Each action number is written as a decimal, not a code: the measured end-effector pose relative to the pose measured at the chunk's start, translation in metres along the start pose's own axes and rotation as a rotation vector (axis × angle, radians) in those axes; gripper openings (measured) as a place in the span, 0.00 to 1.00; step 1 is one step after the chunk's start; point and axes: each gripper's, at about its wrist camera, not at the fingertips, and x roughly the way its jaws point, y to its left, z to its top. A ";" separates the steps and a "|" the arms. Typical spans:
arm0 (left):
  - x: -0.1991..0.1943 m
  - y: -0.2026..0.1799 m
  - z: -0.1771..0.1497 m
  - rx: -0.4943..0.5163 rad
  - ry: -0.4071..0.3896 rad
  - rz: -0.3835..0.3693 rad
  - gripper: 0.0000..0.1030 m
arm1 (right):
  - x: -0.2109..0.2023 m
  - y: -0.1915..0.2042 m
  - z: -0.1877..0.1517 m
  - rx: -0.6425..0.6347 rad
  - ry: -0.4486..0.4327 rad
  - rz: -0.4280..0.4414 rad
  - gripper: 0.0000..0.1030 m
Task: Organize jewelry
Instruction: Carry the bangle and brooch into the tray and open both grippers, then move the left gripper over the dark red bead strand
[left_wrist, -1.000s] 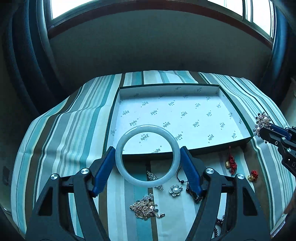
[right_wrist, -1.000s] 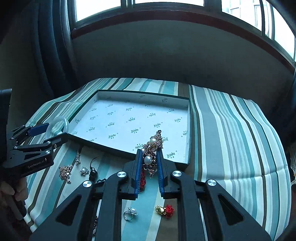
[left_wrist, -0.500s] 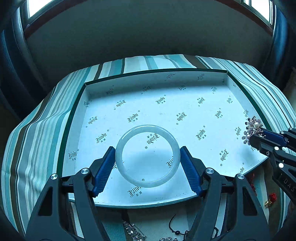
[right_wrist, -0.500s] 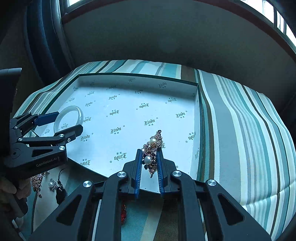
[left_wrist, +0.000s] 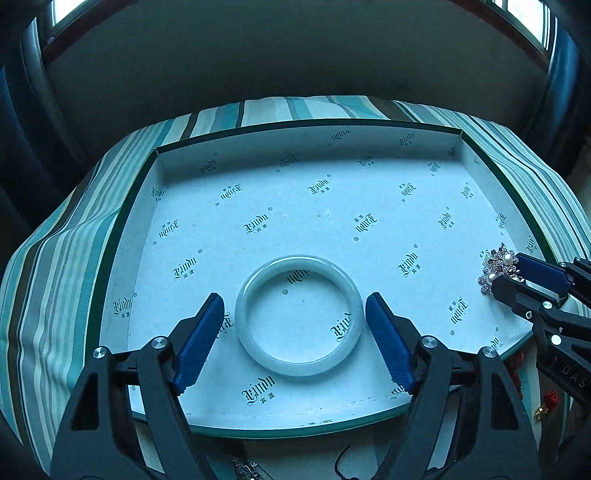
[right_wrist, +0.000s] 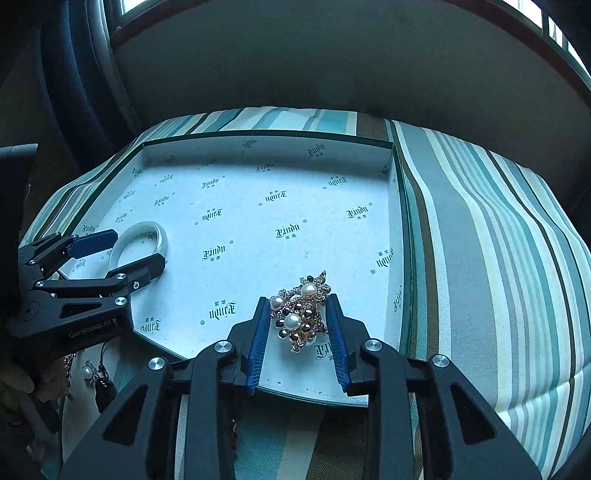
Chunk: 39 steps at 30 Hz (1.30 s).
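Left wrist view: the left gripper (left_wrist: 295, 314) stands with its jaws just widened, blue pads clear of the pale bangle (left_wrist: 298, 315) on both sides. The bangle lies flat on the printed floor of the tray (left_wrist: 325, 140), near the tray's front edge. The tray rests on a striped cloth (left_wrist: 55, 266).

Right wrist view: the right gripper (right_wrist: 297, 325) has just parted its jaws; the pearl brooch (right_wrist: 301, 312) lies between them on the tray floor, toward the tray's front right corner. Whether either pad touches it cannot be told. Loose jewelry (right_wrist: 86, 371) lies on the cloth before the tray.
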 end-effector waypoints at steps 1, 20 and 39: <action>0.000 0.000 0.001 -0.001 -0.001 0.000 0.78 | -0.001 0.000 0.000 -0.001 -0.001 -0.001 0.39; -0.089 0.016 -0.040 -0.008 -0.048 0.020 0.81 | -0.071 0.025 -0.032 -0.062 -0.019 -0.011 0.39; -0.147 -0.024 -0.131 0.005 0.014 -0.020 0.81 | -0.117 0.022 -0.129 -0.051 0.096 -0.025 0.39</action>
